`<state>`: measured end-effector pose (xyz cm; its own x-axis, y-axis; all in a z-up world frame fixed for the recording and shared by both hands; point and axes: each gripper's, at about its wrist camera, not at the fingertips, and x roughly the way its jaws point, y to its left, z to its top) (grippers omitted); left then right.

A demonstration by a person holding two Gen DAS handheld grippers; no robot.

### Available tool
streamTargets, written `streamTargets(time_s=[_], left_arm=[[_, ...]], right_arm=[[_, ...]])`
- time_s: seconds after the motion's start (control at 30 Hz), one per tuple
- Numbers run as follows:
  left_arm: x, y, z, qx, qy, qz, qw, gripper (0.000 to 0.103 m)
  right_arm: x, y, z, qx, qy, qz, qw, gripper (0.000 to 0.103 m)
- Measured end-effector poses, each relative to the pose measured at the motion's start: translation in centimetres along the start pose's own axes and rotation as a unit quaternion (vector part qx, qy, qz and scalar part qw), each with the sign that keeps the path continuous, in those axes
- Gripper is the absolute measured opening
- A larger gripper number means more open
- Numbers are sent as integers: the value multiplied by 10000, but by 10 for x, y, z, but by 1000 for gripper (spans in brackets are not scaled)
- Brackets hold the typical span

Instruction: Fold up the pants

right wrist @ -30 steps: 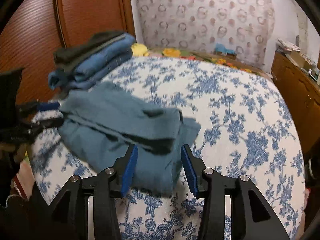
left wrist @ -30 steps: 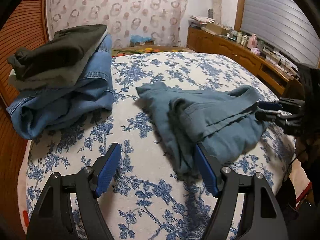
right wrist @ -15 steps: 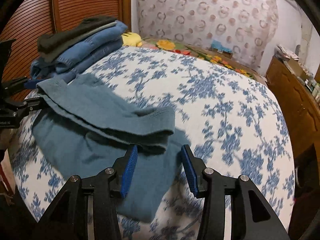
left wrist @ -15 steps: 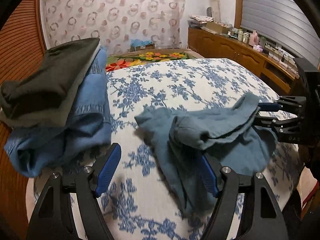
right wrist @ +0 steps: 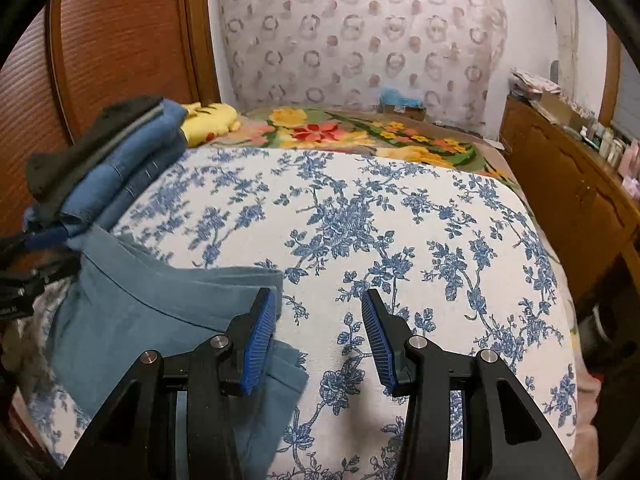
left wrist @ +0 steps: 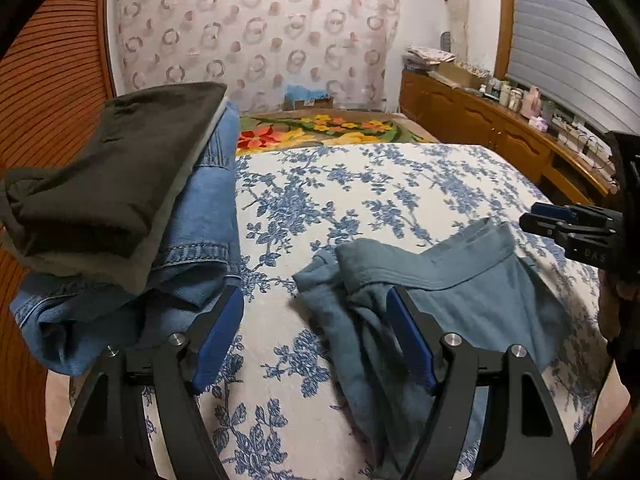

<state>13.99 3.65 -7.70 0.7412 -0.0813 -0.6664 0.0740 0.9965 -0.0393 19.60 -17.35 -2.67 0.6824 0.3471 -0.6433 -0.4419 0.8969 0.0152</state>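
From the left wrist: one pair of teal pants (left wrist: 472, 292) lies crumpled on the flowered bedspread (left wrist: 360, 184), long axis running left to right, waistband toward the far side. One stack of folded clothes (left wrist: 120, 208) sits left. The left gripper (left wrist: 316, 336) is released, empty.

From the right wrist: the right gripper (right wrist: 318, 336) stands parted over bare bedspread (right wrist: 400, 220), the pants (right wrist: 152, 312) just left of it.

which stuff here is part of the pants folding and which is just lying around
Part of the job:
- teal pants, lying part folded on the flowered bedspread
- left gripper, open
- right gripper, open

Just lying about:
- stack of folded clothes, jeans under a dark garment
- bright flower blanket
- yellow cloth
- bottles on the wooden cabinet
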Motion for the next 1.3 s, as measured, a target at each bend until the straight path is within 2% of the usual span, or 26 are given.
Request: streamTargets(time_s=[0.27,0.3,0.43,0.67,0.8,1.03,1.2,1.3], left_arm=[[-20,-12,-17,42,-41,-399,9992,75],[-22,-13,-21,75,-29,-453,9989,72],[-32,-19,-37,162,62,-618,9979,61],[-47,-25,-63,197,199,-885,9957,48],[-47,-31,-72,242,295,-1059,9936,34],[-35,-31,-76,171,432,-1007,9938,34],[-35,-31,-77,204,432,-1057,9933,13],[-42,-30,-74,175,310,-1036,9940,11]], right_arm=[[-26,7,-23,-224,36,468,9986,45],[-30,9,-28,-271,94,532,9982,36],[-42,14,-52,-370,267,696,9965,29],[-63,7,-78,-183,321,892,9953,28],[-72,6,-85,-120,315,998,9944,28],[-62,10,-86,-31,429,1023,9938,28],[-54,14,-85,-96,523,1094,9926,8],[-62,12,-84,-156,391,961,9945,6]])
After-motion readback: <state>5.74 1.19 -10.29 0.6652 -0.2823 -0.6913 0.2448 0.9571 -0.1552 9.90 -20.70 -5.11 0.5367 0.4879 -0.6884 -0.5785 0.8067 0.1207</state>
